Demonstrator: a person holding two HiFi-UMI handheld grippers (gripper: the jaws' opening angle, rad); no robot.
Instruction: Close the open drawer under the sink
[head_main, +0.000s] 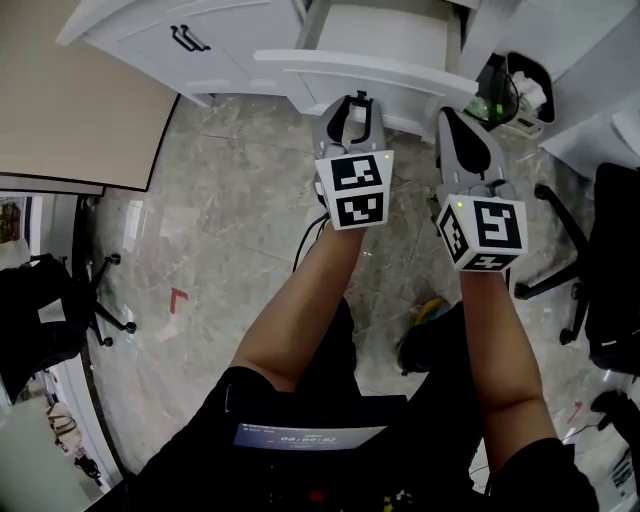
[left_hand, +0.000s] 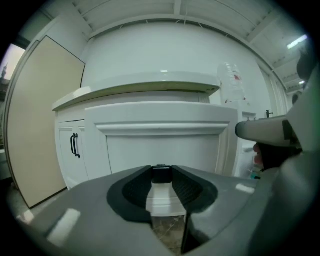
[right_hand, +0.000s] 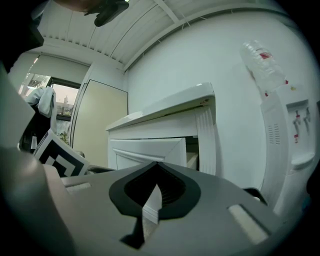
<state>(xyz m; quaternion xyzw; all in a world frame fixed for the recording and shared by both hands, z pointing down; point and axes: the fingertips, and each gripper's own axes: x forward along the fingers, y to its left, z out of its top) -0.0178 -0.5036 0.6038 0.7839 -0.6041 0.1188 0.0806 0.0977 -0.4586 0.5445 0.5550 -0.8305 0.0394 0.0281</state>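
The white drawer (head_main: 372, 68) stands pulled out from the cabinet under the counter, and I look down into its bare inside. In the left gripper view its panelled front (left_hand: 160, 131) fills the middle. The left gripper (head_main: 357, 101) (left_hand: 161, 173) is up against the middle of that front, open by a narrow gap, with a small dark block between its tips that I cannot identify. The right gripper (head_main: 449, 114) (right_hand: 157, 164) is shut with nothing in it, near the front's right end. The drawer front (right_hand: 145, 149) shows at an angle in the right gripper view.
A white cabinet door with a black handle (head_main: 189, 39) (left_hand: 74, 145) lies left of the drawer. A black bin with rubbish (head_main: 522, 88) stands to its right, beside a water dispenser (right_hand: 292, 145). Office chairs (head_main: 612, 262) (head_main: 48, 312) flank the marble floor.
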